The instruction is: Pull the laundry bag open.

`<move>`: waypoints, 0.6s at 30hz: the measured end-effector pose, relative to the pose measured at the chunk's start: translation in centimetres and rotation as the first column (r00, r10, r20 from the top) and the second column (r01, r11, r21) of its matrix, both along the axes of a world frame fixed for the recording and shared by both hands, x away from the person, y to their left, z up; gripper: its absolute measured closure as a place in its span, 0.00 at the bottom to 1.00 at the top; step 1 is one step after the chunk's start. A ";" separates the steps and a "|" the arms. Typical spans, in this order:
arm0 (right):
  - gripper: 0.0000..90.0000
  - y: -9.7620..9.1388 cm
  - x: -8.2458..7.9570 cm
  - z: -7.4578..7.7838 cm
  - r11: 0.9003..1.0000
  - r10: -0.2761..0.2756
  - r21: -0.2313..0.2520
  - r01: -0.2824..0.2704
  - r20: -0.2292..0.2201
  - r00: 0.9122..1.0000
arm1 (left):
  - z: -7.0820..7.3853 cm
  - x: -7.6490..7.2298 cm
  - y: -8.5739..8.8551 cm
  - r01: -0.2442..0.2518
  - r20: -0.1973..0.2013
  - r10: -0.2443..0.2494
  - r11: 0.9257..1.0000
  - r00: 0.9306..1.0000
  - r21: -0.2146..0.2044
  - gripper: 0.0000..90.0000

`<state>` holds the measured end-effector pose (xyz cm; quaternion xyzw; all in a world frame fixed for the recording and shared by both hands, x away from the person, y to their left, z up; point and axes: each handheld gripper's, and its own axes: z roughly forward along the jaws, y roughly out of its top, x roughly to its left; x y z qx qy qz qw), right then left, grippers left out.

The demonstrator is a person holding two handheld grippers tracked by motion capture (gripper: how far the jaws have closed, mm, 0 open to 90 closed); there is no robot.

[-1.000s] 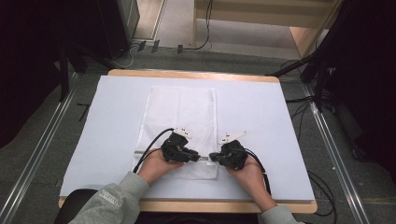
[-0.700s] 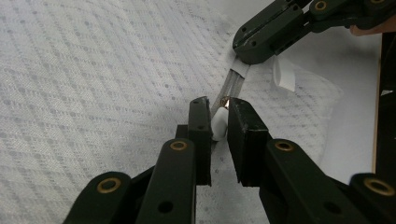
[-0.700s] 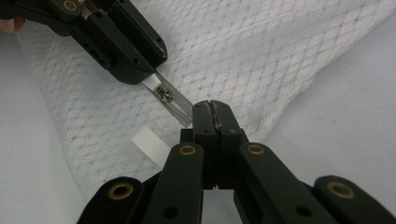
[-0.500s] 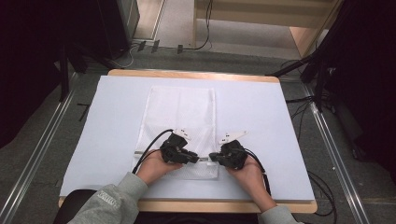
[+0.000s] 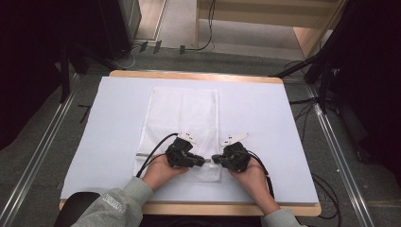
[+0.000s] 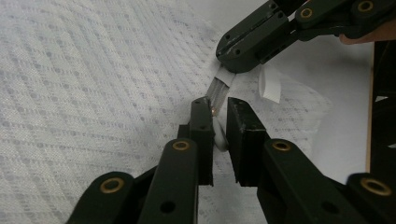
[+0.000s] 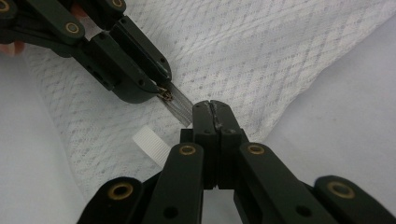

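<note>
Between the two hands near the table's front edge, the left gripper (image 6: 218,135) has just been closing on the small metal zipper pull (image 6: 214,112) of a white mesh laundry bag (image 5: 184,123), though a gap remains beside its right jaw and the pull sits against the left one. Facing it, the right gripper (image 7: 215,116) is pressed tight on the grey zipper tape end (image 7: 180,105), anchoring the bag. To unzip cleanly, I judge the left should finish its pinch on the pull, then slide along the zipper line away from the right, keeping low and straight while the right holds firm. A white loop tag (image 7: 150,140) lies just beside the jaws and could snag. Leftward, the white table cover (image 5: 104,123) offers open room; the wooden edge (image 5: 198,208) is close behind the hands.
</note>
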<state>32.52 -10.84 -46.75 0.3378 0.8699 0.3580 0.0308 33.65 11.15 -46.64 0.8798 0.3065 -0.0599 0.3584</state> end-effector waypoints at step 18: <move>1.00 -0.1 -0.5 -0.3 1.000 0.027 0.001 -0.027 0.054 0.998 | 0.3 1.3 0.6 -0.008 -0.095 0.006 1.000 0.995 -0.017 0.98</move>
